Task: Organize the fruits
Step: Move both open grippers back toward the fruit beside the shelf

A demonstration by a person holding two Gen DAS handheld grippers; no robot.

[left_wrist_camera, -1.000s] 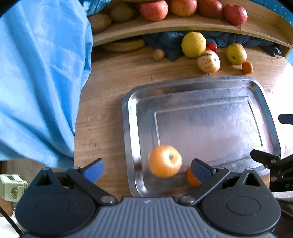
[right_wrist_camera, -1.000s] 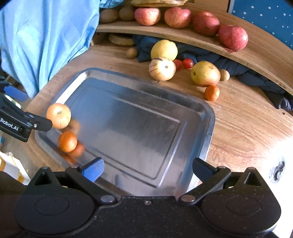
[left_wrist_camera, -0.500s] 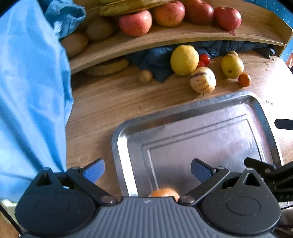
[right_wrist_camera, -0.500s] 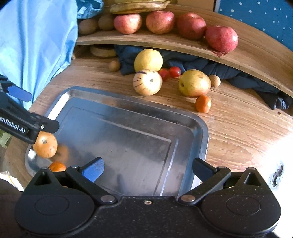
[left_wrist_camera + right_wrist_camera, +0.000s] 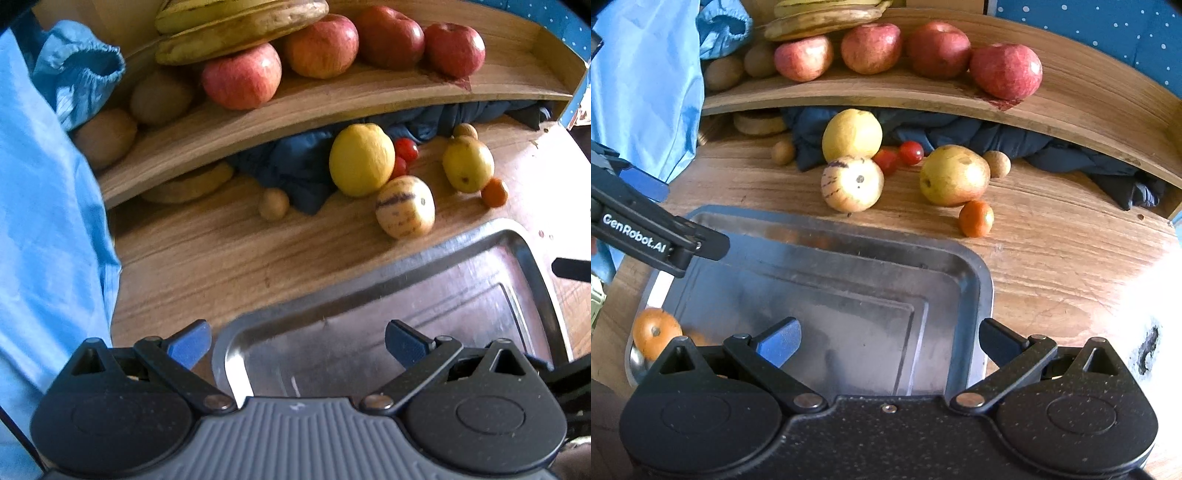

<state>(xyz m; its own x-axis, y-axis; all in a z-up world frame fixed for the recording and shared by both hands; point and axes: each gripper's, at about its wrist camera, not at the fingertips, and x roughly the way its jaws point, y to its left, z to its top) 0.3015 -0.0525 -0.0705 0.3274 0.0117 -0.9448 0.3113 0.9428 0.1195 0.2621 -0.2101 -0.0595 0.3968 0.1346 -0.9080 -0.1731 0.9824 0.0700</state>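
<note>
Both tongs, left gripper (image 5: 297, 341) and right gripper (image 5: 889, 341), spread and empty; orange (image 5: 654, 332) parked in tray (image 5: 975, 273) corner; striped melon (image 5: 852, 183) near its far edge, probably next.

1. "GenRobot.AI": white lettering on the black finger arm of the left gripper (image 5: 657, 240), seen at the left edge of the right wrist view, above the metal tray (image 5: 982, 291).
2. No other legible text, number or sign.
</note>
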